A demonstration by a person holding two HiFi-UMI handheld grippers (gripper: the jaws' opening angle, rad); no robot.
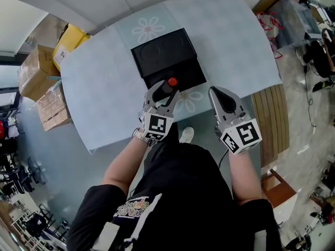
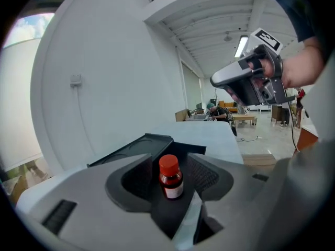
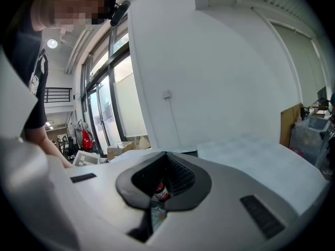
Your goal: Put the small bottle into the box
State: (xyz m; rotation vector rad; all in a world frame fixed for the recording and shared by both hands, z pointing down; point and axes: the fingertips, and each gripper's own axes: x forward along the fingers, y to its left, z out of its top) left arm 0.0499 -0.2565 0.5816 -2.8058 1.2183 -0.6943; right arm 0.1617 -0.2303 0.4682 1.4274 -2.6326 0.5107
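The small brown bottle (image 1: 171,83) with a red cap stands upright in the near half of the open black box (image 1: 191,73), whose lid (image 1: 162,51) lies flat on the far side. My left gripper (image 1: 166,91) reaches over the box's near edge with its jaws open on either side of the bottle. In the left gripper view the bottle (image 2: 170,177) stands between the pads, a gap showing on each side. My right gripper (image 1: 216,92) hovers to the right of the box, shut and empty. Its own view shows the bottle (image 3: 162,193) through a slit between its jaws.
The box sits on a table with a pale blue flowered cloth (image 1: 104,82). Cardboard boxes (image 1: 36,72) and a yellow box (image 1: 69,42) are stacked off the table's left side. A wooden slatted bench (image 1: 269,119) stands to the right.
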